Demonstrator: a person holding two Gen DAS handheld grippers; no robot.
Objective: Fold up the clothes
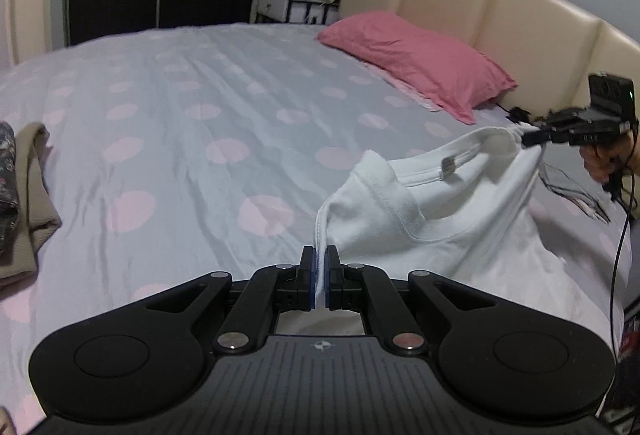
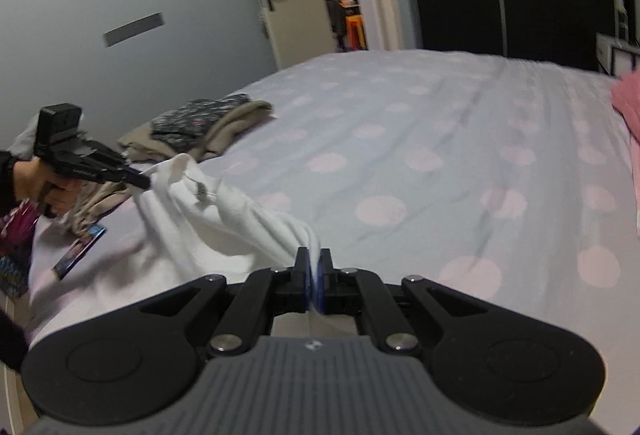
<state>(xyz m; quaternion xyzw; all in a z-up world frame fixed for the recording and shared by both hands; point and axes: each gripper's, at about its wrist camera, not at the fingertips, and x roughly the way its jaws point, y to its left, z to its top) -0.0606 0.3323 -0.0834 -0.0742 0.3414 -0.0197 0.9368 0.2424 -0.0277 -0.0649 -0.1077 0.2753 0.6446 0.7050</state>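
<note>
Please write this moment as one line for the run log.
left gripper: shut on white T-shirt | right gripper: shut on white T-shirt | shirt lifted over bed

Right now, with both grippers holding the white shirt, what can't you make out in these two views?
- white shirt: its lower part is cut off by the left gripper body and the frame edge.
- neck label: too small and blurred in both views.
- folded clothes: cut off by the left view's edge.
- right gripper: its pads hide the pinched fabric.
</note>
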